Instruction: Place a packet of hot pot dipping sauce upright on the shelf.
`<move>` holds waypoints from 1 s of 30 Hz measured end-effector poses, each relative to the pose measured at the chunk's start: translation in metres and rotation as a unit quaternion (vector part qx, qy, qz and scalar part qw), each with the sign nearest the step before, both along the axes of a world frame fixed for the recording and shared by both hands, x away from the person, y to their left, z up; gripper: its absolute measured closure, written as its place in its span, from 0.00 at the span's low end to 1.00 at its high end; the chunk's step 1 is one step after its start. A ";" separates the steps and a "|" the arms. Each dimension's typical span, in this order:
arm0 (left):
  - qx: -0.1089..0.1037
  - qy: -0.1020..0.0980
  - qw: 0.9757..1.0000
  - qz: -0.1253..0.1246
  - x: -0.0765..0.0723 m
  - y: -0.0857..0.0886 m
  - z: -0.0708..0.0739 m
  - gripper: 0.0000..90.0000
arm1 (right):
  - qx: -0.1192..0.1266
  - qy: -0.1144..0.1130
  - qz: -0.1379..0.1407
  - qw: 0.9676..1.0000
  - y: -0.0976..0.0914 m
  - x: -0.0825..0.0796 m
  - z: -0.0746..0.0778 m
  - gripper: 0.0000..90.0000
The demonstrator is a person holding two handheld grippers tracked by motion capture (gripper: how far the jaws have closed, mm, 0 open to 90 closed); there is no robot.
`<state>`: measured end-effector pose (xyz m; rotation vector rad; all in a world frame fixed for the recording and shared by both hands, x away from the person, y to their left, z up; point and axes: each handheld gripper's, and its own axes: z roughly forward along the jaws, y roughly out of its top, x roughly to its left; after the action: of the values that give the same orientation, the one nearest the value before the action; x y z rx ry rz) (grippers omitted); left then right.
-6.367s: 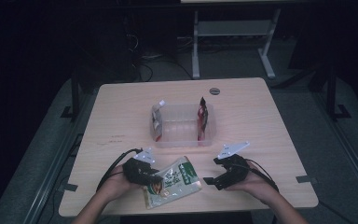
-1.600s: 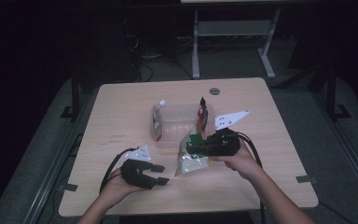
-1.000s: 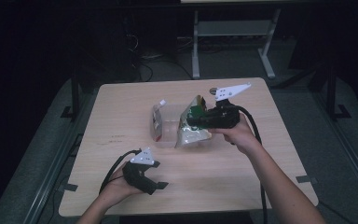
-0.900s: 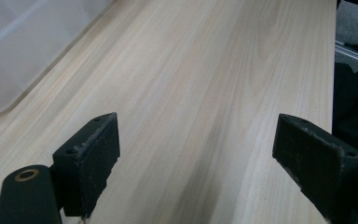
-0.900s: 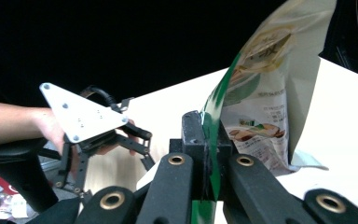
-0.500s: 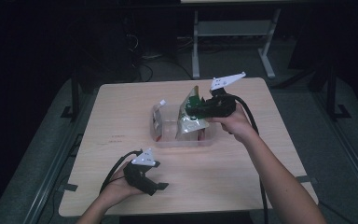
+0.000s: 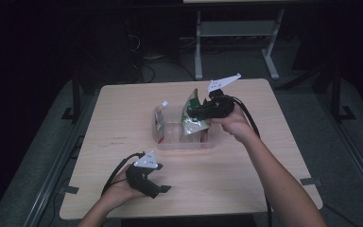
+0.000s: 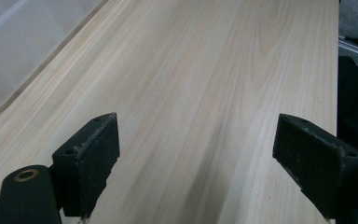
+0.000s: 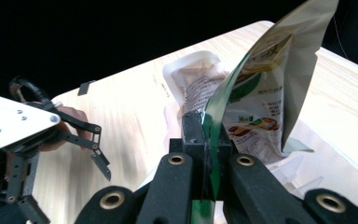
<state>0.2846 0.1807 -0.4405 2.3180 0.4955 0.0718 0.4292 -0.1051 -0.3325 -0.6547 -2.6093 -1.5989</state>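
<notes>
A green and white snack pouch point(image 7: 191, 120) hangs upright with its lower end inside the clear plastic bin point(image 7: 189, 145) at the table's middle. My right gripper point(image 7: 199, 109) is shut on the pouch's green edge point(image 9: 261, 93), its jaws point(image 9: 208, 135) pressed together on the film. Another pouch point(image 7: 159, 120) stands at the bin's left end point(image 9: 200, 84). Near the front left of the table my left gripper point(image 7: 163, 177) rests in a hand. Its jaws stand wide open point(image 8: 196, 135) over bare wood with nothing between them.
The wooden table point(image 7: 264, 156) has free room around the bin. A pale translucent corner of the bin point(image 8: 18, 46) lies at the upper left of the left gripper view. A metal stand point(image 7: 236, 33) is on the dark floor beyond the table.
My right gripper has carried the pouch from the table's front up to the bin and lowered it in. The left gripper has let go of it and stayed put.
</notes>
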 end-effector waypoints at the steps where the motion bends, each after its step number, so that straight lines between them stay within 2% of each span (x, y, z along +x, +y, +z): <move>1: -0.001 0.000 1.000 -0.001 0.000 0.000 0.000 0.16 | 0.000 0.002 -0.002 1.000 0.001 0.001 -0.001 1.00; 6: -0.002 0.007 1.000 -0.001 -0.001 -0.001 -0.001 0.16 | -0.004 0.009 -0.004 1.000 0.004 0.005 -0.008 1.00; 16: 0.000 0.004 1.000 -0.007 -0.002 -0.004 -0.002 0.16 | -0.013 0.029 -0.008 0.999 0.008 0.007 -0.023 1.00; 21: 0.002 0.001 1.000 -0.008 -0.001 -0.004 -0.002 0.16 | -0.018 0.026 -0.011 0.999 0.009 0.006 -0.024 0.99; 30: 0.000 0.001 1.000 -0.008 -0.002 -0.004 -0.002 0.16 | -0.007 0.021 -0.010 1.000 0.010 0.006 -0.023 0.97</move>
<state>0.2831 0.1765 -0.4423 2.3229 0.4777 0.0612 0.4347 -0.0948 -0.3552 -0.7089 -2.5956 -1.5548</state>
